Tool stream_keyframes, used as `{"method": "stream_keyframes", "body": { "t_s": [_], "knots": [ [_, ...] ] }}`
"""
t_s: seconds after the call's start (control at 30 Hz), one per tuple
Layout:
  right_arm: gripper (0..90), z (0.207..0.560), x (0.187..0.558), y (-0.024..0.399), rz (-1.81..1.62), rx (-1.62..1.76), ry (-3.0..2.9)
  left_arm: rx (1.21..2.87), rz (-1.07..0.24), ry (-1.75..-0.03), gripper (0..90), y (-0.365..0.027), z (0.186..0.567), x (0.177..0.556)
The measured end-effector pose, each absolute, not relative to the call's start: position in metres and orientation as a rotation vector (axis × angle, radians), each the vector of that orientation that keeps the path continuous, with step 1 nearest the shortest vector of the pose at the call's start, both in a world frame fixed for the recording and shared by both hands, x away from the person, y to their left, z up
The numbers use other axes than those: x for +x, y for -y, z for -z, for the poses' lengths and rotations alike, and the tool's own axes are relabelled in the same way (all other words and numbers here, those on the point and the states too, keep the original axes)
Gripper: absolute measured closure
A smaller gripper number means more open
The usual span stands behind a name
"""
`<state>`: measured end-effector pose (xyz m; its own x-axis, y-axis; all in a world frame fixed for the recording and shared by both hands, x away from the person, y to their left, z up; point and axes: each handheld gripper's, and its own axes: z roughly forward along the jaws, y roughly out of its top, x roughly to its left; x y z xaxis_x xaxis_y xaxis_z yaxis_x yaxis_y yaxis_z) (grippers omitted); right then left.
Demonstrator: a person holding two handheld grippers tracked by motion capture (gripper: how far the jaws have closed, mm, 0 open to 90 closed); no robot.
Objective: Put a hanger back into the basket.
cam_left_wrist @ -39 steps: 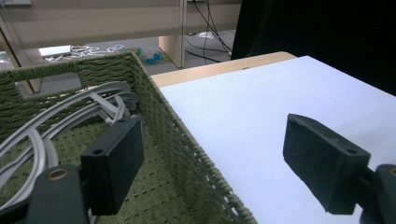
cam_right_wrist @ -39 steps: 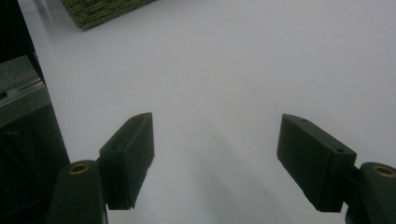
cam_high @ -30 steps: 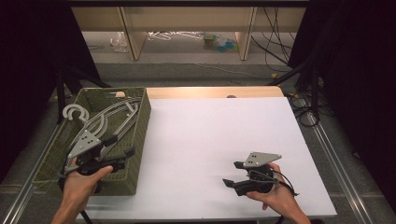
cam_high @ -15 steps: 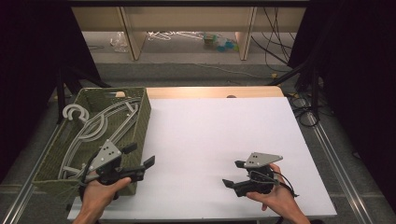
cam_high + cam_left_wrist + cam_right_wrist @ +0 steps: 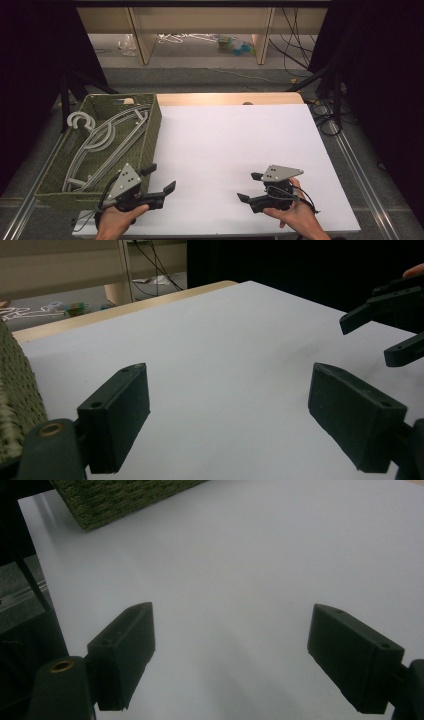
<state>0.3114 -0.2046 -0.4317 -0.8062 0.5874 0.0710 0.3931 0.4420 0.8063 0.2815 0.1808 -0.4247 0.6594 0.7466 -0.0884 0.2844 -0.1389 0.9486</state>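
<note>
My left gripper (image 5: 160, 178) is held by a hand just right of the green woven basket (image 5: 155, 125), low over the white table (image 5: 235, 145) near its front edge. Its jaws stand wide open with nothing between them (image 5: 230, 415). A hand holds my right gripper (image 5: 249, 187) at the front right, pointing left. Its jaws have just been opening and are wide apart over bare table (image 5: 230, 655). Several pale grey hangers (image 5: 100, 142) lie in the basket. In the left gripper view the right gripper (image 5: 390, 325) shows at the upper right.
The basket's wall (image 5: 15, 390) stands close to my left gripper's left jaw, and its corner (image 5: 115, 495) lies far ahead of the right gripper. A wooden strip (image 5: 230, 98) borders the table's far edge. Shelving and cables (image 5: 295, 45) lie beyond, on the floor.
My left gripper has come out from over the basket, moving right and down to the white table. The right hand has stayed in place, its jaws slightly wider.
</note>
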Motion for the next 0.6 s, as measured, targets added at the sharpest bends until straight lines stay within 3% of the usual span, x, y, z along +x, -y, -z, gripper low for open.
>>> {"method": "stream_keyframes", "body": {
  "t_s": [0.6],
  "knots": [
    [17.9,0.431,0.276,0.22,-1.374,0.921,-2.382,1.694,-0.524,-0.776,16.4,-0.18,0.432,0.265]
  ]
}}
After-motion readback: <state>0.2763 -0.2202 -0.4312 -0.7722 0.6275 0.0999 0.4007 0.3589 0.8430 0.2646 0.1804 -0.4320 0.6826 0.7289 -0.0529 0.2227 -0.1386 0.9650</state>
